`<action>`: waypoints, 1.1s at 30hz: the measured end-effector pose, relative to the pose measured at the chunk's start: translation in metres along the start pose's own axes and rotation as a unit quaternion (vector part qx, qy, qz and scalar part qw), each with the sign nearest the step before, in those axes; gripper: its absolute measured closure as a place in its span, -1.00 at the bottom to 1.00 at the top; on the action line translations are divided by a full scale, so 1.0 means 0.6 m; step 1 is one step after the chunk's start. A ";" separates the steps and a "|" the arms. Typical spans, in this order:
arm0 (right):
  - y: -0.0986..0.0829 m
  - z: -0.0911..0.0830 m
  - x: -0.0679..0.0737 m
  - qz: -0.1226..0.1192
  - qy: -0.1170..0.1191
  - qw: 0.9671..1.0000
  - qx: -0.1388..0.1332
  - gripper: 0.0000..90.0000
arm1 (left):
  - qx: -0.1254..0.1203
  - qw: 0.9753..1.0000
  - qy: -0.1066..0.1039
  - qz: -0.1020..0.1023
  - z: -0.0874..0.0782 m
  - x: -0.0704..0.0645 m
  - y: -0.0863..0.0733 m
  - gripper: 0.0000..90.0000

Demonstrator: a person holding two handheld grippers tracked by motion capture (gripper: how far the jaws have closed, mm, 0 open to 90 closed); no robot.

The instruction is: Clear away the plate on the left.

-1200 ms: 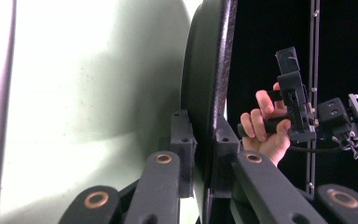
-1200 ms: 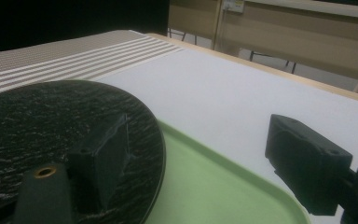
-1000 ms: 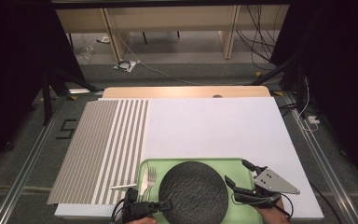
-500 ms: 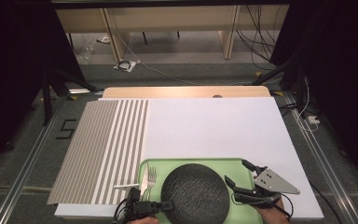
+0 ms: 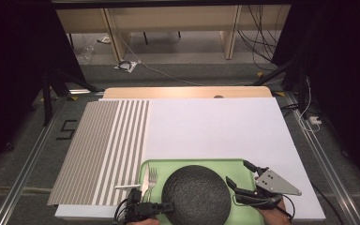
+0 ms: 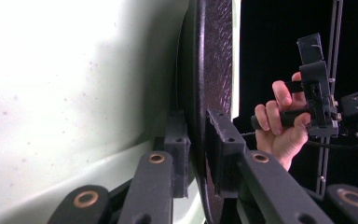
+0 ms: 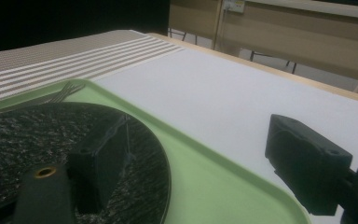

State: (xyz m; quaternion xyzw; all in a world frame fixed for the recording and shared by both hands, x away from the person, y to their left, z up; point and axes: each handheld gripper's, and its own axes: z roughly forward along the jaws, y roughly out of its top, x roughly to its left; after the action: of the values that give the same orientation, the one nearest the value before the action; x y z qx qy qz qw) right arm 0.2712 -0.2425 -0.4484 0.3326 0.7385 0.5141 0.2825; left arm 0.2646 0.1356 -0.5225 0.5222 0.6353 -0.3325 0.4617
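Note:
A round black plate [image 5: 196,194] lies on a green tray [image 5: 192,161] at the table's near edge. A fork [image 5: 152,177] rests on the tray to the plate's left. My left gripper [image 5: 168,206] is shut on the plate's left rim. In the left gripper view the left gripper [image 6: 196,140] has its two pads pressed on either side of the plate [image 6: 212,60], which shows edge-on. My right gripper [image 5: 236,171] stands open at the plate's right edge. In the right gripper view the right gripper [image 7: 200,144] has one jaw over the plate [image 7: 37,135] and the other beyond the tray [image 7: 205,177].
A striped mat [image 5: 108,145] covers the table's left part, and white board [image 5: 215,126] covers the middle and right. A short white piece [image 5: 126,186] lies by the tray's left rim. The hand [image 6: 279,126] holding the right gripper appears past the plate.

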 end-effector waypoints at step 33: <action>0.000 -0.001 0.001 0.002 0.001 1.000 -0.001 -0.50 | 0.019 0.998 0.027 0.060 -0.008 -0.021 0.004 -0.04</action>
State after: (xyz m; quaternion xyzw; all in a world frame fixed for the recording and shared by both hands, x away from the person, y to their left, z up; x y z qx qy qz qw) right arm 0.2706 -0.2425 -0.4480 0.3329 0.7379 0.5154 0.2810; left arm 0.2659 0.1359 -0.5089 0.5769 0.6082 -0.3022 0.4538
